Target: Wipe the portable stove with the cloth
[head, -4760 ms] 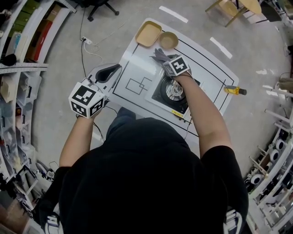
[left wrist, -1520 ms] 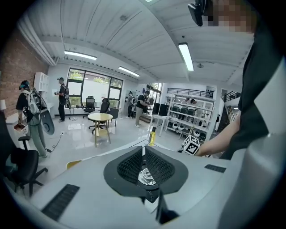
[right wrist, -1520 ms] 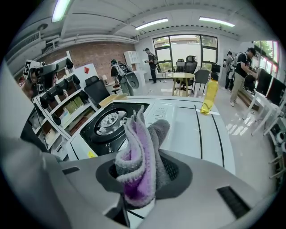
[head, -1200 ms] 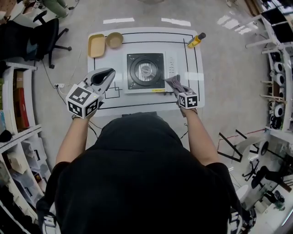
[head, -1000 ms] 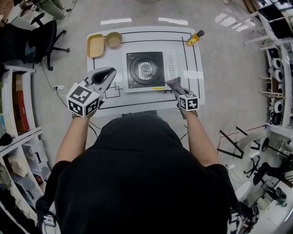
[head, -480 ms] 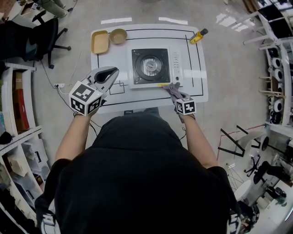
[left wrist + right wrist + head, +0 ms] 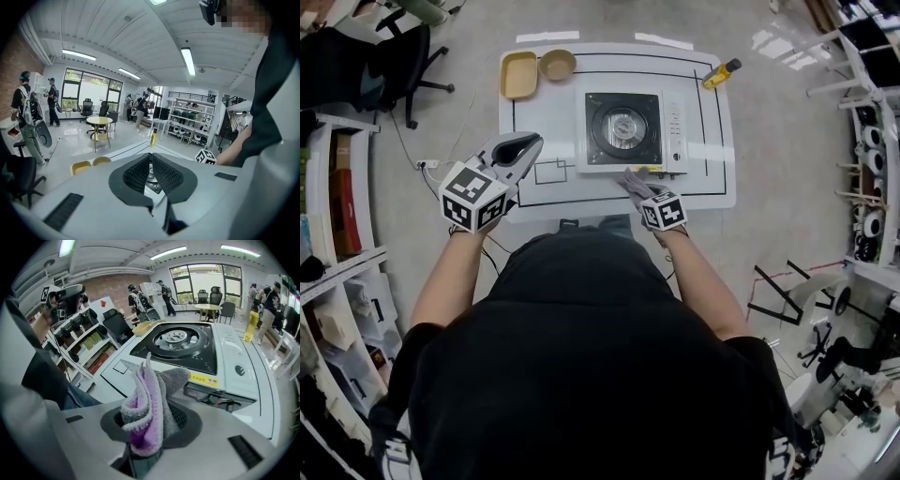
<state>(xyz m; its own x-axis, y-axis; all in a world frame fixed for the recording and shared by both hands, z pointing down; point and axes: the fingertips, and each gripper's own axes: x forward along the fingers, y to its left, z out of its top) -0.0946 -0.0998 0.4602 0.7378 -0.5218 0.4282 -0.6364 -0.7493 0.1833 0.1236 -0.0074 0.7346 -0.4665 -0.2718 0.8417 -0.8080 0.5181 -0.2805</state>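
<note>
White bench (image 7: 553,103): one portable stove (image 7: 623,129), long axis left-right, dead ahead of my right hand-held gripper (image 7: 152,425). That one is clamped on the one grey-purple cloth (image 7: 143,397), which is just beside the stove's near front edge. Right is nearer. My left hand-held gripper (image 7: 151,161) is closed on nothing, well apart by the bench's left edge. My guess: the next stroke goes forward.

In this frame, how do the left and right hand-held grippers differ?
The left hand-held gripper has its jaws together, empty; the right hand-held gripper is shut on the cloth. The left hangs over the left edge of the table, apart from the portable stove; the right is just before the stove's front. Both point toward the table.
</note>
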